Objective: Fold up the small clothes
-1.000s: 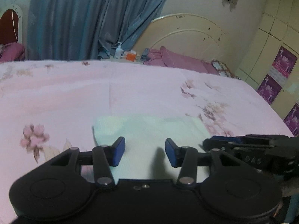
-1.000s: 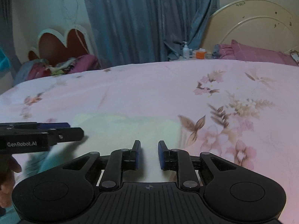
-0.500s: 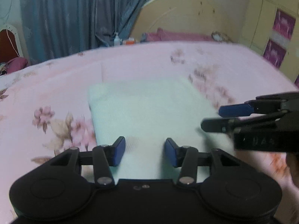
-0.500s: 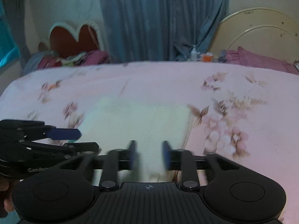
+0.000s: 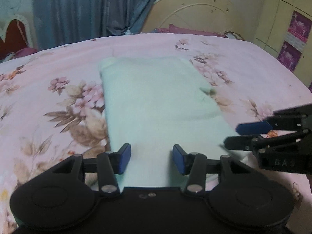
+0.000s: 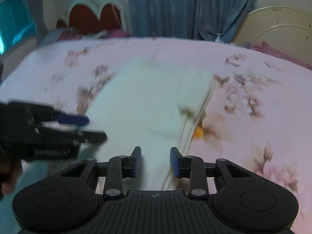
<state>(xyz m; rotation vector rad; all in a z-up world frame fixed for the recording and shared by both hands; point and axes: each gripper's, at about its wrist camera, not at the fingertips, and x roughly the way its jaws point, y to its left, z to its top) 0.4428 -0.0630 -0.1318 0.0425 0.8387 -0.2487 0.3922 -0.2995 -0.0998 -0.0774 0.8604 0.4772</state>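
Observation:
A pale mint small garment [image 5: 156, 101] lies flat in a long rectangle on the pink floral bedspread [image 5: 58, 97]; it also shows in the right wrist view [image 6: 156, 101]. My left gripper [image 5: 151, 159] is open and empty above the garment's near end. My right gripper [image 6: 155, 160] is open and empty above the garment's near right edge. The right gripper shows from the side in the left wrist view [image 5: 251, 134]. The left gripper shows blurred in the right wrist view [image 6: 81, 126].
Blue curtains [image 5: 93, 9] and a cream headboard [image 5: 191, 11] stand behind the bed. Cupboards with purple posters [image 5: 292, 39] are at the right. A red heart-shaped headboard [image 6: 95, 17] and a heap of clothes are at the far left.
Both grippers have risen and pulled back, so more of the garment shows. The right gripper has opened wider. The garment lies still.

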